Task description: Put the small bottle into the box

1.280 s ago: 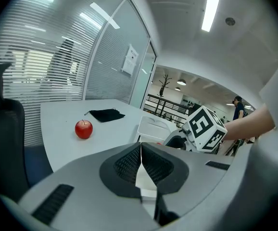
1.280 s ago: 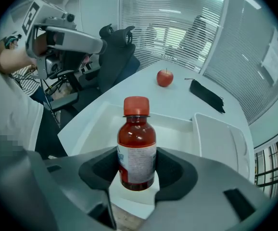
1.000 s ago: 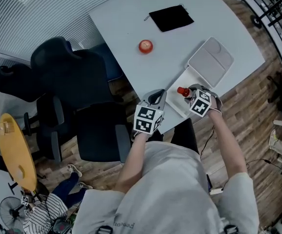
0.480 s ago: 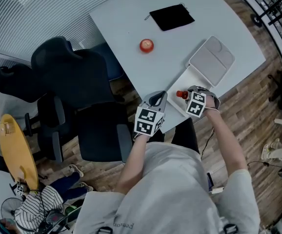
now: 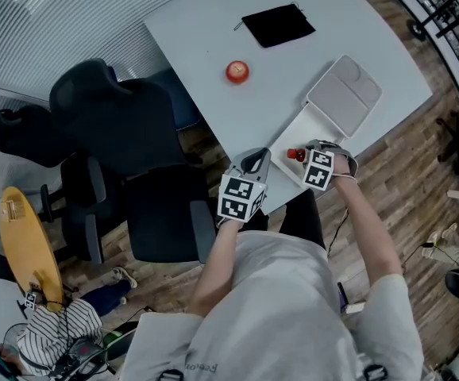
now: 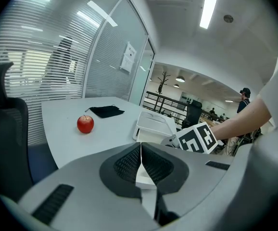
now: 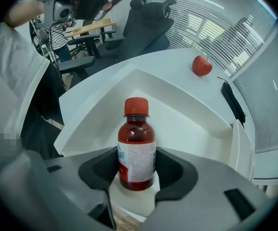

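My right claw [image 7: 138,173] is clamped on the small bottle [image 7: 136,146], both dark pads pressed against its lower half. The bottle stands upright between them, with a red cap on top and dark red liquid behind a white label.

Claw and bottle sit at the near edge of the white box [image 7: 187,124]. Its open tray spreads straight ahead of the jaws, and its walls rise to the left and right of the bottle. In the head view the bottle is inside the tray's outline, toward its near left part. I cannot tell whether its base rests on the tray floor, because the jaws cover it.

Beyond the tray, the box's lid [image 5: 343,98] lies opened out flat on the table [image 5: 206,30], joined along the tray's far side.

To the left of the right claw, my left claw [image 6: 140,163] hangs at the table's near edge with its jaws closed on each other. A corner of the white box shows just past their tips, and the right claw's marker cube [image 6: 196,138] is to the right of that.

Farther out, ahead and to the left of both claws, a red apple [image 5: 237,72] sits on the table, well apart from the box. Farthest out, past the apple, lies a flat black pouch [image 5: 278,28]. Dark office chairs [image 5: 110,125] stand to the left of the table.
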The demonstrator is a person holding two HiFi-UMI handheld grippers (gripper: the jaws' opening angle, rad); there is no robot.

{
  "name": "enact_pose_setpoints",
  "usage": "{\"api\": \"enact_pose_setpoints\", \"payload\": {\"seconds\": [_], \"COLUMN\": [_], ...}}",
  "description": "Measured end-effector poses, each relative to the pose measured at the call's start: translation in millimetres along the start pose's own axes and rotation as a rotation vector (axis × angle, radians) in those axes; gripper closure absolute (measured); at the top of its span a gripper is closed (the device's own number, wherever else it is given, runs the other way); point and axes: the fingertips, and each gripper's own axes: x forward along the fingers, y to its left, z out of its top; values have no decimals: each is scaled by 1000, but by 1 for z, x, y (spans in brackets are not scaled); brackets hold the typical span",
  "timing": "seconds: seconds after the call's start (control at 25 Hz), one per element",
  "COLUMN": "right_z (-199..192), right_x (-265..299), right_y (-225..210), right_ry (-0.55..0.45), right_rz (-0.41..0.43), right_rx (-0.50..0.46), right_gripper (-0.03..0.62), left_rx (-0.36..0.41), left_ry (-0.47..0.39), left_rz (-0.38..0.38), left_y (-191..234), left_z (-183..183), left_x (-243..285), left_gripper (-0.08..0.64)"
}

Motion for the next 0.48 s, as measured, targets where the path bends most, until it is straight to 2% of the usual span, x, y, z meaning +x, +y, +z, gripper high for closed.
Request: {"api": "enact_pose_setpoints", "payload": {"seconds": [0.12,0.48], "right_z": [1,6], "right_x": [1,0], "right_y": [3,5], "right_ry": [1,-35], "right_rz": [21,25], "right_rx": [-30,-7], "right_gripper": [364,360], "left_rx": [-3,-2], "left_ry": [-2,8], "left_rz": [3,-4], "left_y": [0,-7], "left_z": [1,-3], "left_x": [1,4], "left_gripper": [531,531]}}
